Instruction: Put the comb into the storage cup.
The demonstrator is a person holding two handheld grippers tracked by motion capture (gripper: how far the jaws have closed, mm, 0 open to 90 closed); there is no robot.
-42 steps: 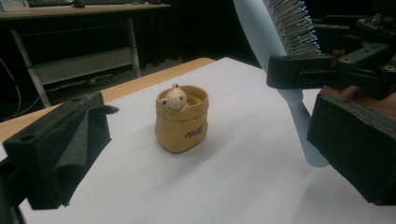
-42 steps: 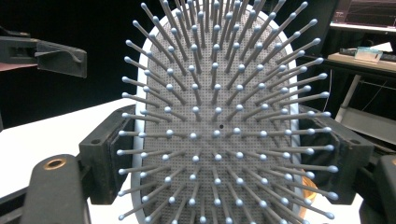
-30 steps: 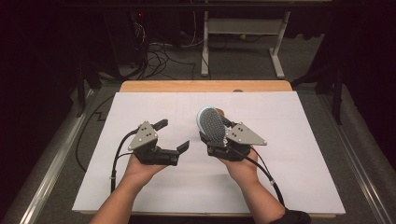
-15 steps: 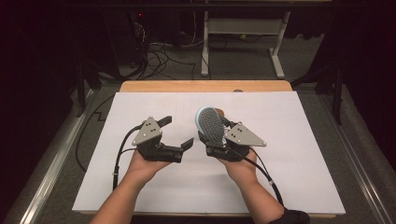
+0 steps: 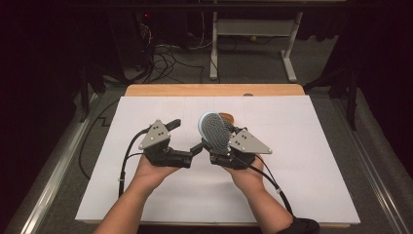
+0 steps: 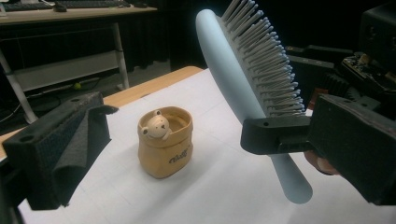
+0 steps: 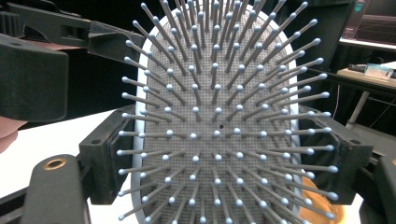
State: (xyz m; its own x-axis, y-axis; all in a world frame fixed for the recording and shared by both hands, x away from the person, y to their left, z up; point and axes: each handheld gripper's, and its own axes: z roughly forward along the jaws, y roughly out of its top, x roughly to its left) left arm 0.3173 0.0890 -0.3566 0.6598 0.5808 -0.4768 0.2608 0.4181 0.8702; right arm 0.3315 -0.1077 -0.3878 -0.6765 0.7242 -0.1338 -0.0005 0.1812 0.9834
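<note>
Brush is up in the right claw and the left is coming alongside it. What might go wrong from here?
1. The right claw grips the hairbrush low, with the head standing well above it; a knock could lever it loose.
2. The left claw is open, one side right beside the handle; it may bump it.
3. The bear pot stands just behind the brush; a swing of the brush could tip it.

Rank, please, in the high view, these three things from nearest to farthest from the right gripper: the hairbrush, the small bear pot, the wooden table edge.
1. The hairbrush, clamped in the right gripper.
2. The bear pot, just behind the brush.
3. The wooden table edge, at the far side.
</note>
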